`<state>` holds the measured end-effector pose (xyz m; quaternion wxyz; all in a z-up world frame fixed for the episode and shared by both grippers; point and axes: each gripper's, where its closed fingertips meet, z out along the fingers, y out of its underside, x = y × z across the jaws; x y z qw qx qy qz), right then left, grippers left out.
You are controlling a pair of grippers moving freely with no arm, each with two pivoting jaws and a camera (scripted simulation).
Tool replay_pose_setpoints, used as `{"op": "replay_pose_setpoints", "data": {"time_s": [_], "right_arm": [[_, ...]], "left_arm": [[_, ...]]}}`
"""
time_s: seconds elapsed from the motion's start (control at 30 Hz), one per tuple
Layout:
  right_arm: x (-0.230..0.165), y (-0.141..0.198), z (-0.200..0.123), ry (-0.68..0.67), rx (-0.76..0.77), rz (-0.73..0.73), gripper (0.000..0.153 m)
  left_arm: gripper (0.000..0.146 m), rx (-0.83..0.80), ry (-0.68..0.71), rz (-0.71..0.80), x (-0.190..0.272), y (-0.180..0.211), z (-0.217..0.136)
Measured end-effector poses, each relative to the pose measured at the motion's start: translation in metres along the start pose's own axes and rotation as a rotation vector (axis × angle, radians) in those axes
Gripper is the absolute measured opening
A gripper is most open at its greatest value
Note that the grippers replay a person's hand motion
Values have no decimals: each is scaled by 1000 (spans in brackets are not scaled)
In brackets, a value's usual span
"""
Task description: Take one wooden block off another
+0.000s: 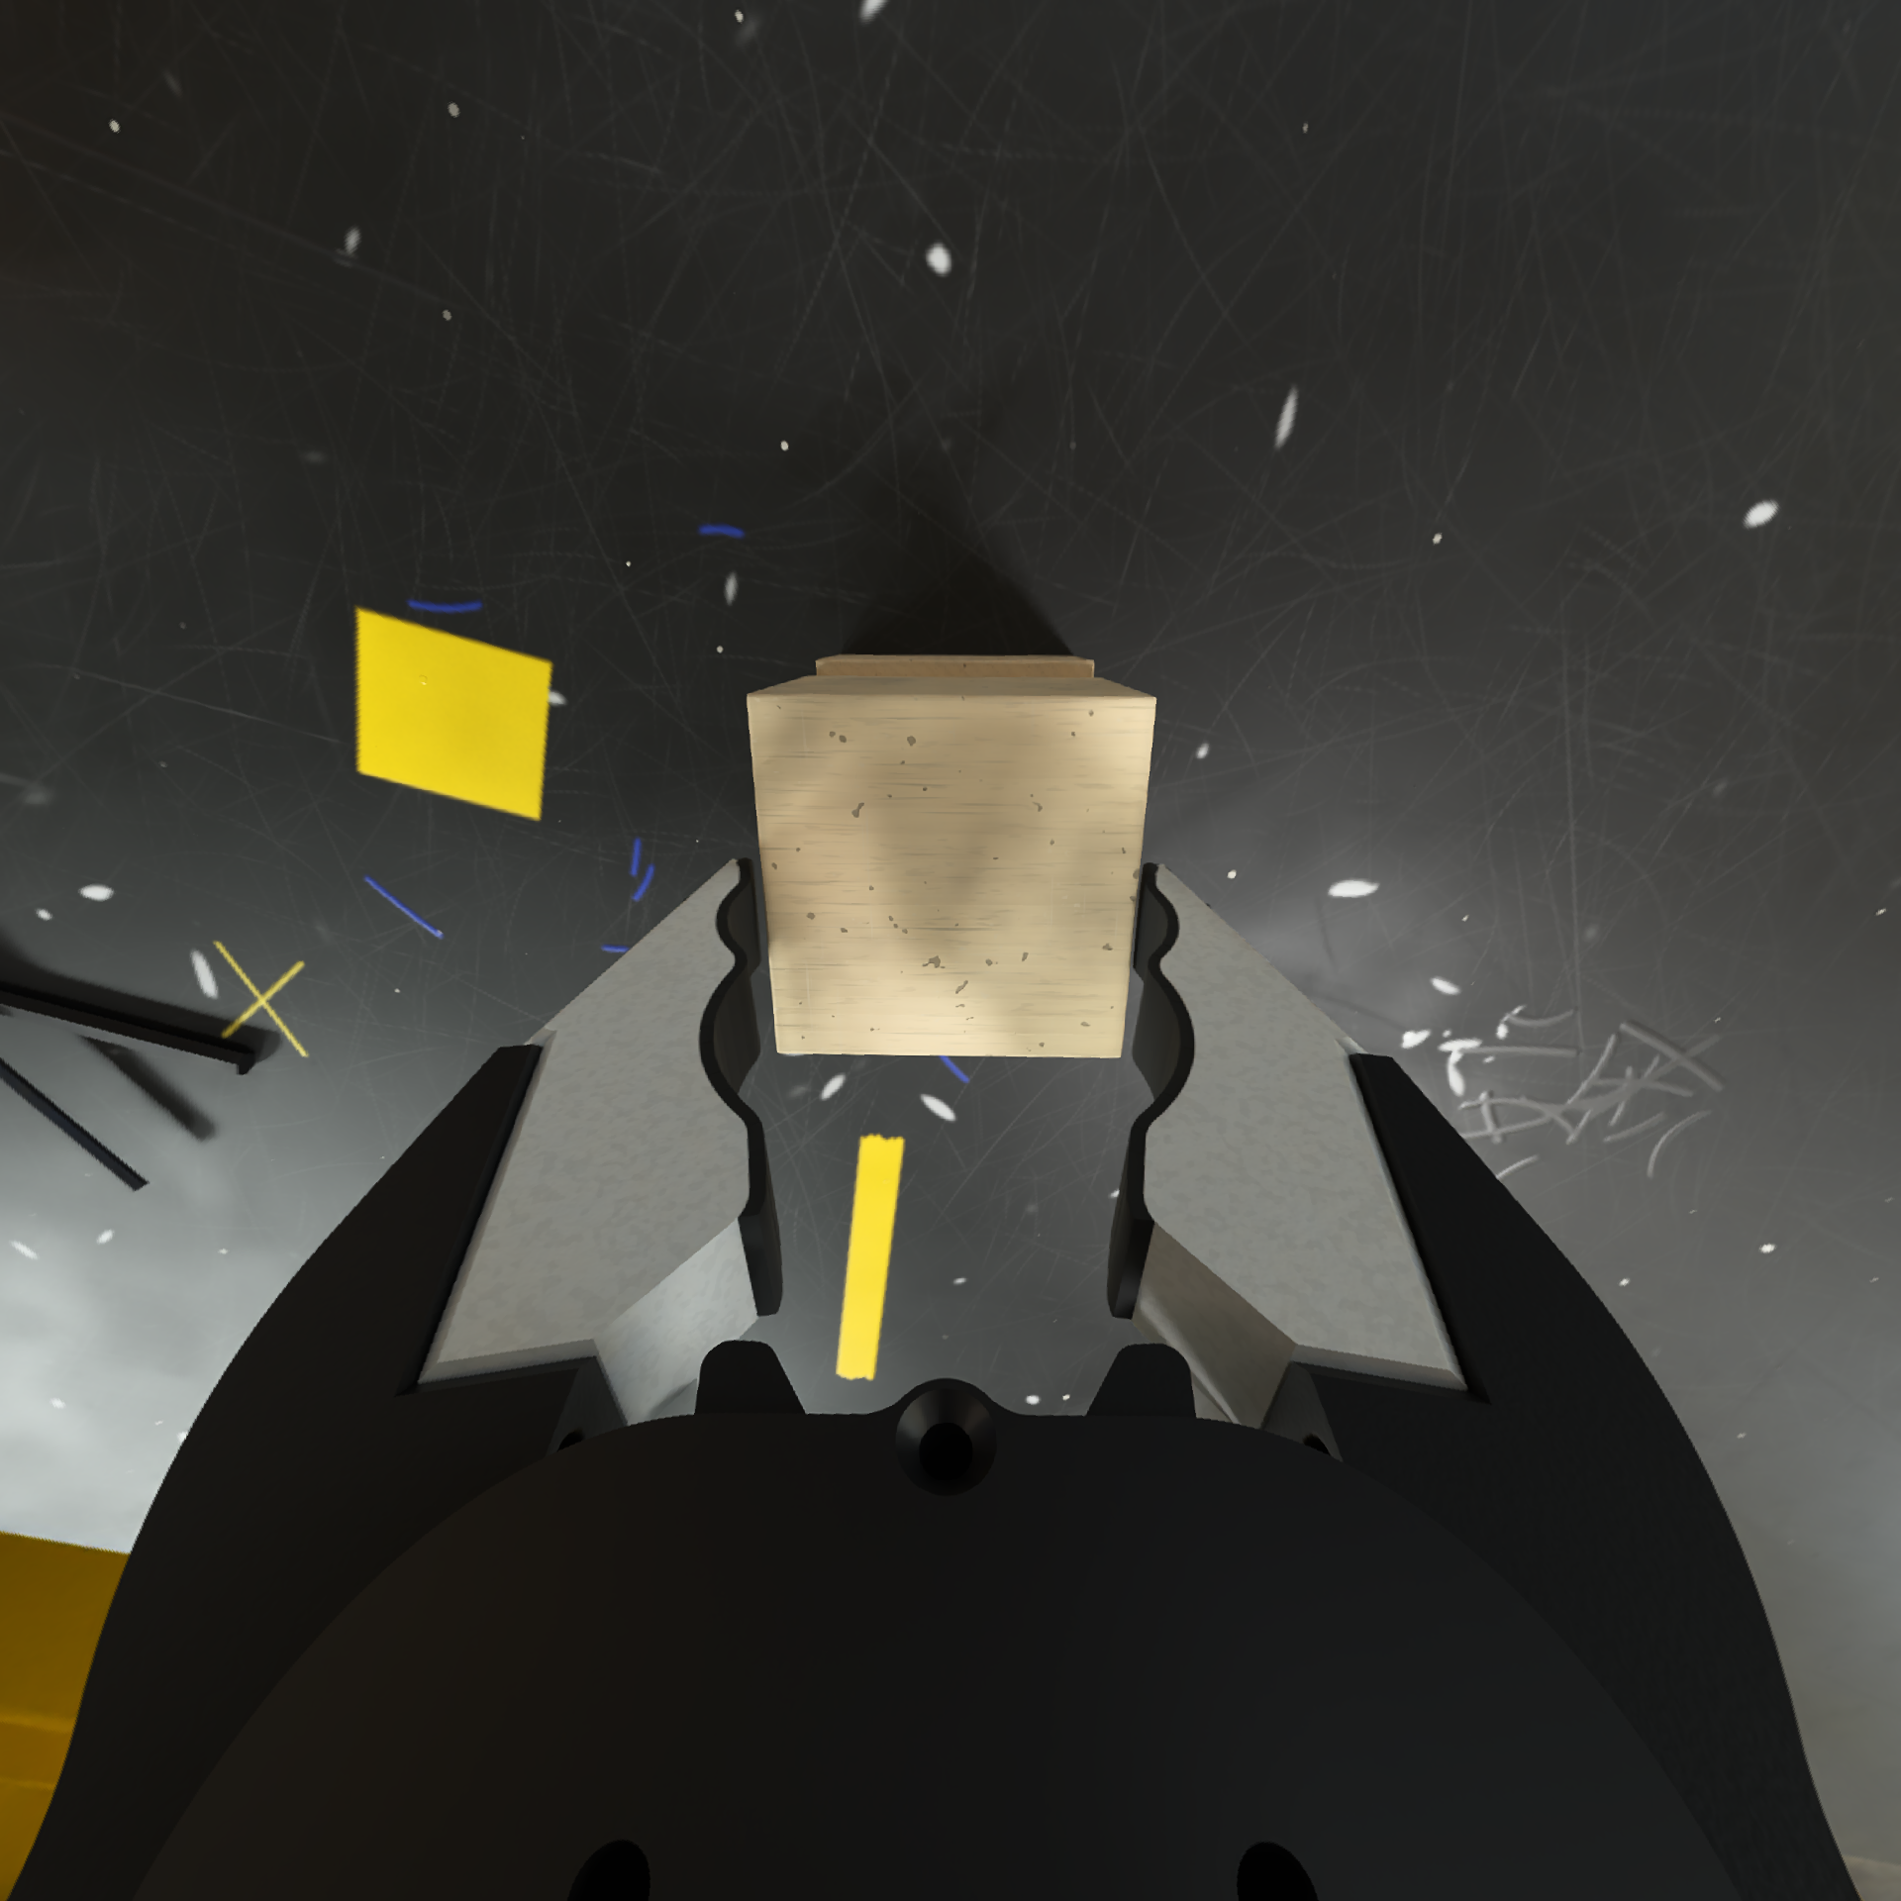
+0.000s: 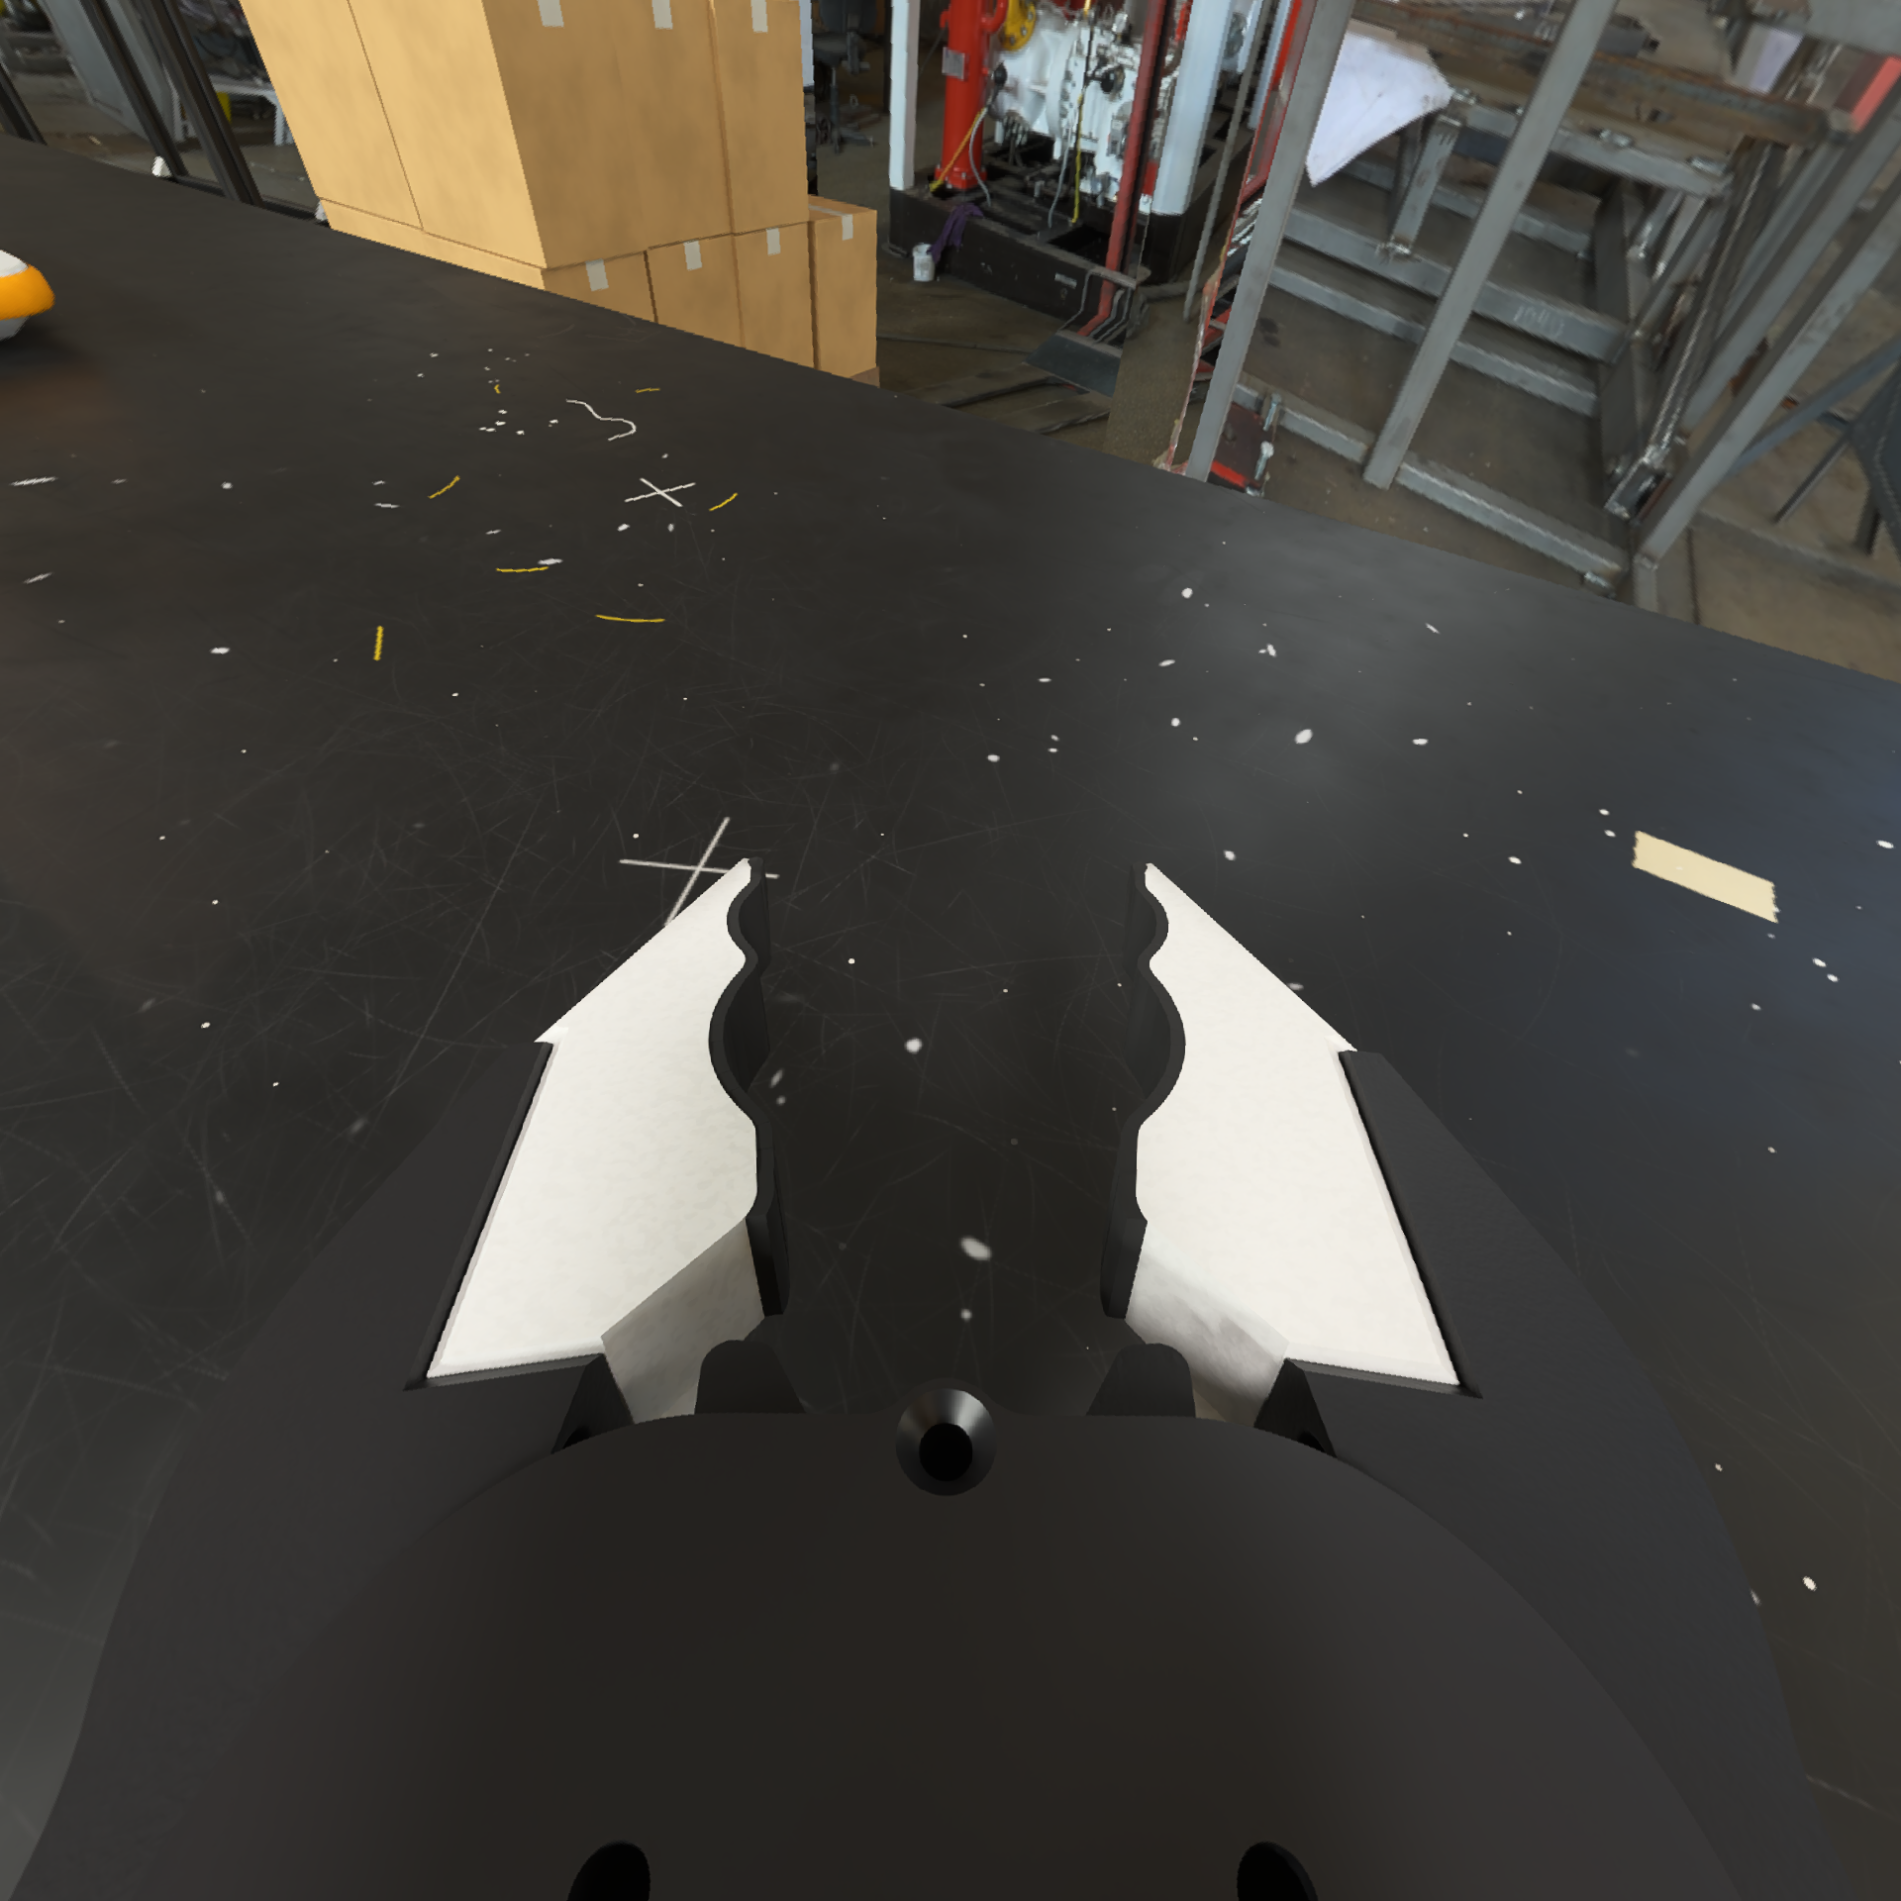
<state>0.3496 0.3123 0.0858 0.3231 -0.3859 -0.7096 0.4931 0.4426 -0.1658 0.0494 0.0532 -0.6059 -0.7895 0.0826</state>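
The left tool looks straight down at a pale wooden block that sits between its fingertips. The fingers are spread about as wide as the block, right at its sides, but I honestly can't tell if they're actually pinching it or just flanking it. Behind the top edge of that block a thin strip of a second, browner block peeks out, so the pale one is on top of it, slightly offset.

The tabletop is matte black and pretty beat up: fine scratches everywhere, white paint flecks, a few blue pen squiggles. There's a yellow square patch to the left of the blocks, a yellow tape strip between the fingers nearer the camera, and a thin yellow X further left.

The right tool is spread wide with nothing in it, hovering over a bare stretch of the same tabletop. A beige tape piece lies off to its right. Past the table edge it's a workshop: stacked cardboard boxes, a red and white machine, grey steel frames.
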Motion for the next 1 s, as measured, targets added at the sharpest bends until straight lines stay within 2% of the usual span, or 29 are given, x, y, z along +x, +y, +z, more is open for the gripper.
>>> {"op": "replay_pose_setpoints", "data": {"time_s": [0.2,0.33,0.47,0.57,0.67,0.77,0.9,1.0], "right_arm": [[1,0,0,-1,-1,6,69],[1,1,0,0,-1,10,68],[3,0,-1,-2,7,24,68],[5,-4,-3,-1,29,39,67],[8,-8,-6,11,53,32,66],[12,-12,-9,34,72,18,67],[14,-16,-13,44,104,14,68],[14,-15,-14,46,102,7,68]], "left_arm": [[71,52,8,66,1,-5,-14],[71,166,23,177,20,-19,-71],[71,306,57,386,80,-33,-149],[71,352,112,593,153,-35,-179],[71,297,159,801,226,-28,-164],[71,195,153,936,280,-20,-115],[71,87,168,1010,327,-15,-45],[71,38,193,1025,346,-17,-15]]}}
